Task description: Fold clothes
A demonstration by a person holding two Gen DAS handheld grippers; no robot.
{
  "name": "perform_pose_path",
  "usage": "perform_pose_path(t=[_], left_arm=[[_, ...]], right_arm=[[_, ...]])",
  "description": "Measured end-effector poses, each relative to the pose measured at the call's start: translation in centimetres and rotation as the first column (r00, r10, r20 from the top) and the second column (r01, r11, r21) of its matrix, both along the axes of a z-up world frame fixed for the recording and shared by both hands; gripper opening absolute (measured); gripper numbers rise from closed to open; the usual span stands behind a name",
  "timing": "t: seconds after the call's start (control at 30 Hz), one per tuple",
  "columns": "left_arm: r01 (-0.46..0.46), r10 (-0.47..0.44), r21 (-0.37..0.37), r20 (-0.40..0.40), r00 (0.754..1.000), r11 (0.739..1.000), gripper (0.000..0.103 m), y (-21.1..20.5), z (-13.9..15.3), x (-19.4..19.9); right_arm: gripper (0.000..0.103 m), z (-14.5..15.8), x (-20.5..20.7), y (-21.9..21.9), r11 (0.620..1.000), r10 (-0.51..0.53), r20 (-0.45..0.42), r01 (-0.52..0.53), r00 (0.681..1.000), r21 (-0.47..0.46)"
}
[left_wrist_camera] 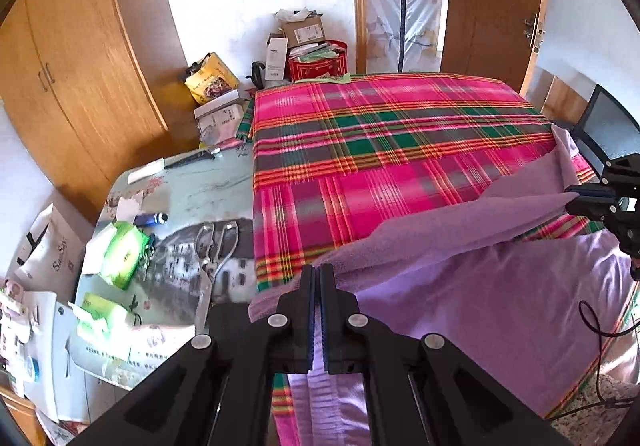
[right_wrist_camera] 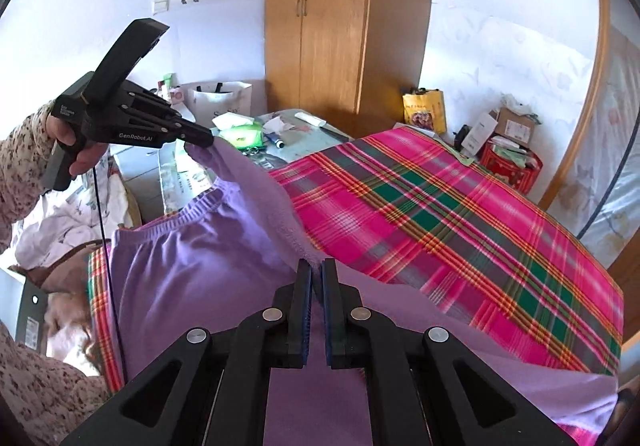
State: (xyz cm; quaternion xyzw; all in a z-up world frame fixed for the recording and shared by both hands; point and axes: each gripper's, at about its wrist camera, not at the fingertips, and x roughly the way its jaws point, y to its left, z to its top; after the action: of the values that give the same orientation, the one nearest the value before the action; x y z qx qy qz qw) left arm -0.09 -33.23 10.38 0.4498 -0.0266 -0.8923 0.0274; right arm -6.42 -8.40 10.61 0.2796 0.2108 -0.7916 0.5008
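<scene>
A purple garment (left_wrist_camera: 460, 286) with an elastic waistband (right_wrist_camera: 192, 210) lies on the plaid cloth (left_wrist_camera: 380, 138) over the table. My left gripper (left_wrist_camera: 319, 274) is shut on one edge of the garment and holds it lifted; it also shows in the right wrist view (right_wrist_camera: 208, 140), pinching a raised corner. My right gripper (right_wrist_camera: 317, 270) is shut on another part of the same folded edge; it shows at the right edge of the left wrist view (left_wrist_camera: 576, 196). A fold of purple fabric (right_wrist_camera: 260, 198) stretches between the two grippers above the rest of the garment.
Left of the plaid cloth the table holds scissors (left_wrist_camera: 210, 258), green tissue packs (left_wrist_camera: 120, 254), a lighter (left_wrist_camera: 152, 219) and a knife (left_wrist_camera: 192, 158). Boxes and a red tin (left_wrist_camera: 320, 62) stand at the far end. A wooden wardrobe (right_wrist_camera: 344, 18) stands behind. A chair (left_wrist_camera: 604, 130) stands at right.
</scene>
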Motion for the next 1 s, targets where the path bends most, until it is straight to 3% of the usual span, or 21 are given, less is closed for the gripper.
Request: perform_pose_path(t=[0.5,1.0], left_arm=[[-0.021,0.021,0.023,-0.002,1.0,1.0,0.002,0.4,-1.5,5.3],[-0.009,0.008,0.066,0.011,1.0,0.998,0.002,0.1,-4.6,9.6]], right_arm=[[0.005,-1.3,6.5,1.6,1.0,0.015,0.009,-0.015,1.0,-0.005],[0.005,-4.2,12.3,2.4,1.0,0.016,0.083,-0.016,0.996,-0.009]])
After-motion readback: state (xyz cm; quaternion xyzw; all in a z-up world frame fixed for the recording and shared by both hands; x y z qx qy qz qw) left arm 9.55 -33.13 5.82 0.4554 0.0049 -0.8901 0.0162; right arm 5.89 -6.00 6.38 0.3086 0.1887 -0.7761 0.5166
